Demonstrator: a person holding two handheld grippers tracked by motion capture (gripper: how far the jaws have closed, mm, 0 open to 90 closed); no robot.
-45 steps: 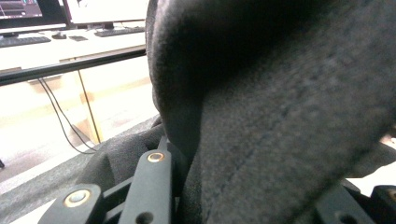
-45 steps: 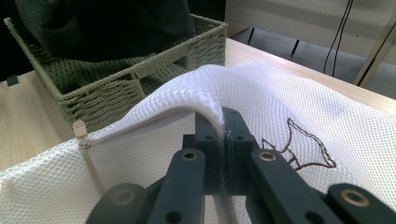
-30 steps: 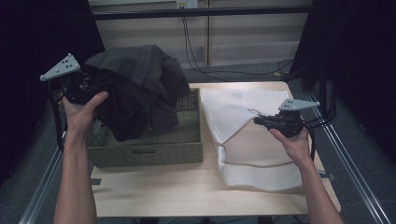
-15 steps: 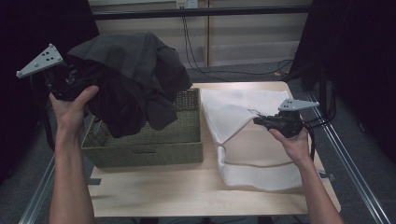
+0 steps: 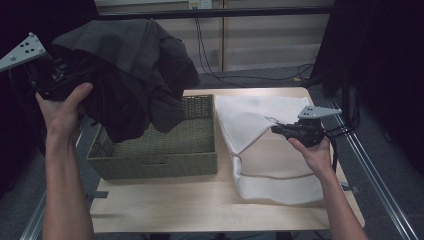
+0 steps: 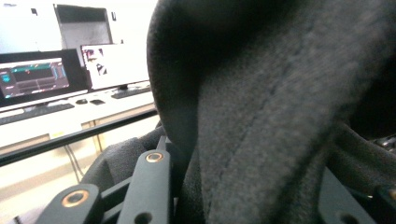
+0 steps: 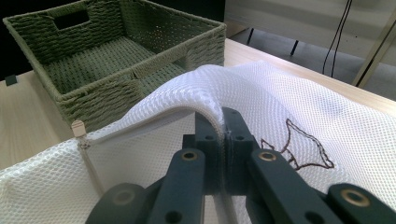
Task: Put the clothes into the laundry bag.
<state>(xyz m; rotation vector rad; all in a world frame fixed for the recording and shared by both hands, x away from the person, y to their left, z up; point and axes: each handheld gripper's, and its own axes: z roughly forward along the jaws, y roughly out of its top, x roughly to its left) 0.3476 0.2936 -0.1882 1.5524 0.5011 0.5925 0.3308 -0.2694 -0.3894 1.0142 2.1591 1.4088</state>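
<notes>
Overhead, the high view showed a pale wooden table (image 5: 165, 210) on a grey floor, with a wood-panelled wall and trailing black cables behind and dark curtains at both sides. The left gripper (image 5: 60, 82) was raised beyond the table's left edge, clamped on a dark grey garment (image 5: 135, 75) that hung bunched above a green woven basket (image 5: 160, 160). The right gripper (image 5: 280, 130) rested low over a white mesh laundry bag (image 5: 280, 185), which lay flat on the table just right of the basket.

Next, the left gripper view had thick dark cloth (image 6: 280, 116) wedged between the black jaws, and behind it a desk with lit monitors (image 6: 35, 77) and a keyboard.

Lastly, the right gripper view showed the jaws pressed together on a raised fold of the bag's zip edge (image 7: 205, 105), the mesh tenting up from the tabletop, an embroidered outline (image 7: 299, 149) beside them and the empty basket (image 7: 107, 60) beyond.
</notes>
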